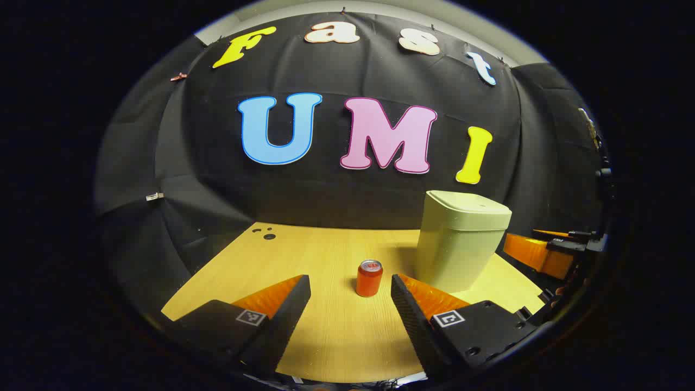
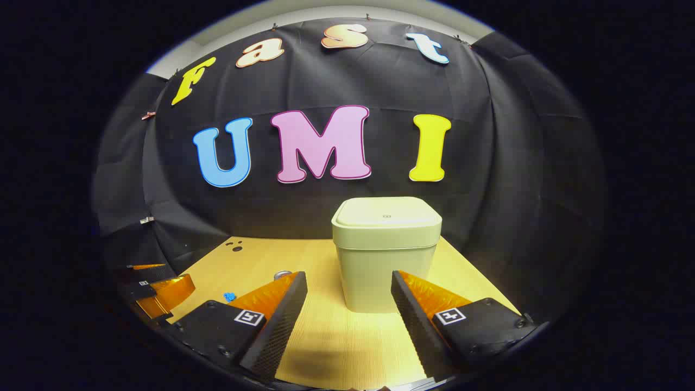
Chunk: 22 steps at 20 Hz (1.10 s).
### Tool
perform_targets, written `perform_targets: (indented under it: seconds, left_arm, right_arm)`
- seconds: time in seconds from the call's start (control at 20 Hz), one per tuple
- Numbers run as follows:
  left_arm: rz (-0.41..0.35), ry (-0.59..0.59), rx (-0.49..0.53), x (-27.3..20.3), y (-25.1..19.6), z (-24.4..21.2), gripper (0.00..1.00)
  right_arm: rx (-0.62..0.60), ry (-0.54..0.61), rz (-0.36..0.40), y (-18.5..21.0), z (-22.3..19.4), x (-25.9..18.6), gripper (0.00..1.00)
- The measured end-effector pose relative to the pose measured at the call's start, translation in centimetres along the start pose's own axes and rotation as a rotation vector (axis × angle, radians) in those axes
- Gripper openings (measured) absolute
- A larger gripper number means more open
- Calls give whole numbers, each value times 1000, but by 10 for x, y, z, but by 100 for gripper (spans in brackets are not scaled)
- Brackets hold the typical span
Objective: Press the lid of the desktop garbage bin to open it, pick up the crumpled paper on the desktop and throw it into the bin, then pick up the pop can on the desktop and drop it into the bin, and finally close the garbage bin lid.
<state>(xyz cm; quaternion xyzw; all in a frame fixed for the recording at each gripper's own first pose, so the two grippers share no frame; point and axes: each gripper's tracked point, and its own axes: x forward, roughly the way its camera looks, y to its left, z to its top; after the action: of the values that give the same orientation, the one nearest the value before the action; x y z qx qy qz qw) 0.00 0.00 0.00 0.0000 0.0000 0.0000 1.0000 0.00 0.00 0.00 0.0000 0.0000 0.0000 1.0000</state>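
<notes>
Can (image 1: 369, 277) label seems unreadable beside lidded bin (image 1: 460, 239); left tool (image 1: 351, 293), right tool (image 2: 349, 290) both released.

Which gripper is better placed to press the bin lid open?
Probably the right gripper: the bin sits straight ahead between its open fingers, lid shut. The left gripper faces the pop can, with the bin off to its right.

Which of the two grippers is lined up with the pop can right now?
The left gripper. In the left gripper view the orange pop can stands upright between its open fingers, farther out on the table. The right gripper faces the closed bin instead.
</notes>
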Motion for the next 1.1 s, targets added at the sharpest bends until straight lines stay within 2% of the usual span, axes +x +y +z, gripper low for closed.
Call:
perform_targets:
  seconds: [1.1]
  left_arm:
    - [20, 12, -1, 3, 3, -8, 95]
  right_arm:
    - [-7, 2, 19, 1, -6, 3, 98]
